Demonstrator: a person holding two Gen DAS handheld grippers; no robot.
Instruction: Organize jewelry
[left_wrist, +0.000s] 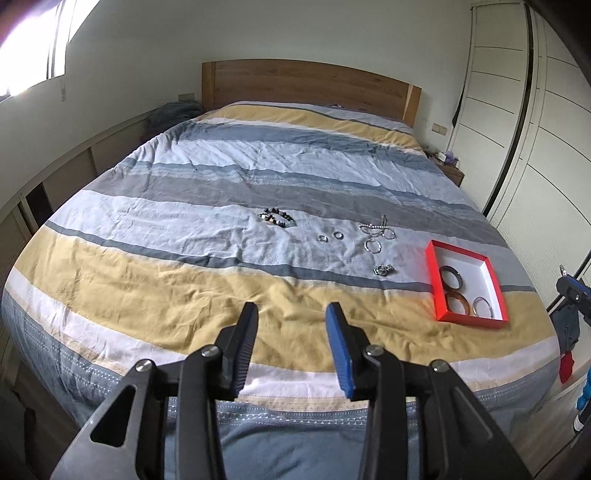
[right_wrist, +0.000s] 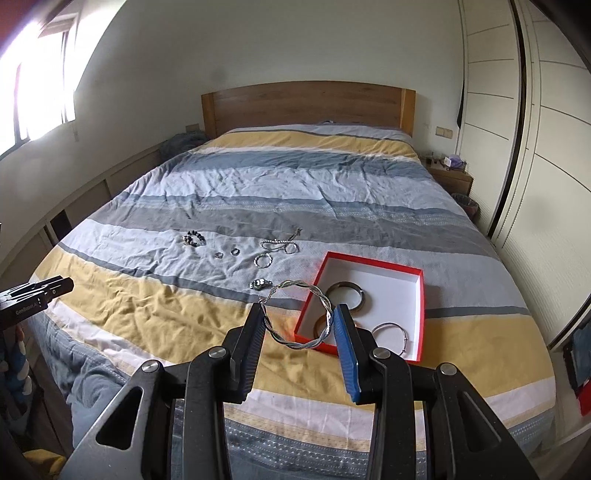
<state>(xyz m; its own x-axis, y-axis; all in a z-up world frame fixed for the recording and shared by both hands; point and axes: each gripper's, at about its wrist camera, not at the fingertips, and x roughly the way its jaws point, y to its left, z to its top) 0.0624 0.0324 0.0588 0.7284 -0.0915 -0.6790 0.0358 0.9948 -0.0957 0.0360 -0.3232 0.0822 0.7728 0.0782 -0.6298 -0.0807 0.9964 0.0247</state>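
Observation:
My right gripper (right_wrist: 298, 310) is shut on a twisted silver bangle (right_wrist: 300, 283), held in the air above the near left corner of the red box (right_wrist: 373, 263). In the white-lined box lie a dark bangle (right_wrist: 347, 283), a thin silver bangle (right_wrist: 389, 324) and a brown one, partly hidden behind my finger. My left gripper (left_wrist: 294, 308) hangs open and empty over the yellow stripe of the bedspread. Loose on the bed lie a beaded bracelet (left_wrist: 277, 218), two small rings (left_wrist: 323, 238), a chain (left_wrist: 376, 229), a silver hoop (left_wrist: 373, 245) and a small chunky piece (left_wrist: 383, 270).
Everything lies on a wide bed with a striped duvet (left_wrist: 184, 280) and a wooden headboard (left_wrist: 306, 86). White wardrobe doors (right_wrist: 535, 147) run along the right, with a nightstand (right_wrist: 452, 177) beside the headboard. Low cabinets line the left wall under a bright window.

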